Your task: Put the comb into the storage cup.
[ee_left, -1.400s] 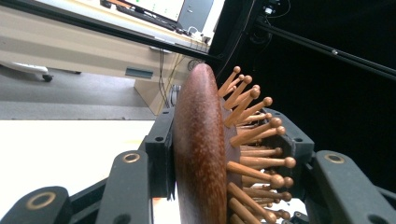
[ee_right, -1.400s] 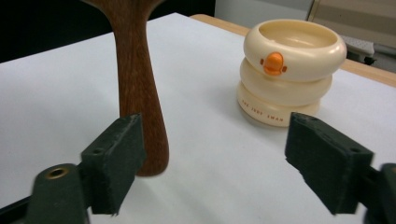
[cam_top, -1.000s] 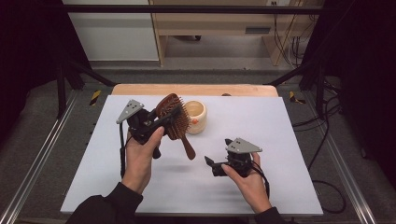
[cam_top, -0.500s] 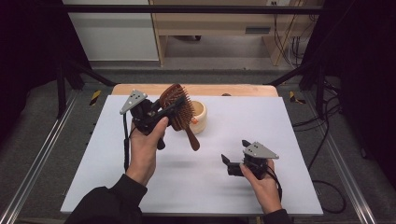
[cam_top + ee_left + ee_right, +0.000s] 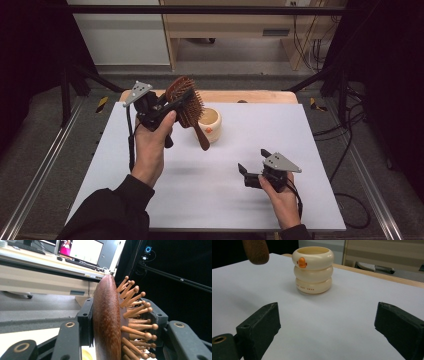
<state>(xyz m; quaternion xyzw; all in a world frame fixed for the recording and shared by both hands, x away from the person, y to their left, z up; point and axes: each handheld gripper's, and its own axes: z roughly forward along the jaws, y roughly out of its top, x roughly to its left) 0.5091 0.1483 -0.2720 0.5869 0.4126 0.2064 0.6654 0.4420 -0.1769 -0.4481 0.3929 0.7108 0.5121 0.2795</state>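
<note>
Raised since the earlier frame: wooden hairbrush (image 5: pixel 186 104), clamped by its head in the left gripper (image 5: pixel 172 106), handle hanging over the cream ringed cup (image 5: pixel 210 124). Right gripper (image 5: pixel 243 170) is held agape (empty). Handle should be centred before lowering.

The hairbrush (image 5: pixel 107 322) clamped in my left gripper (image 5: pixel 167 107) is wood: its back is a dark reddish brown, smooth with a dull sheen, and its pins (image 5: pixel 136 311) are paler wood with rounded tips. My jaws look like matt black plastic, slightly rough at the edges, with small brass-coloured rings set in them. The plate (image 5: pixel 138 92) on top of that gripper is flat grey metal. The cup (image 5: pixel 313 269) looks like cream plastic, smooth and softly glossy, with an orange button. The table (image 5: pixel 300 130) is a smooth, matt, pale sheet with a bare wooden edge (image 5: pixel 260 96) at the back. My sleeve (image 5: pixel 110 212) is dark cloth.
</note>
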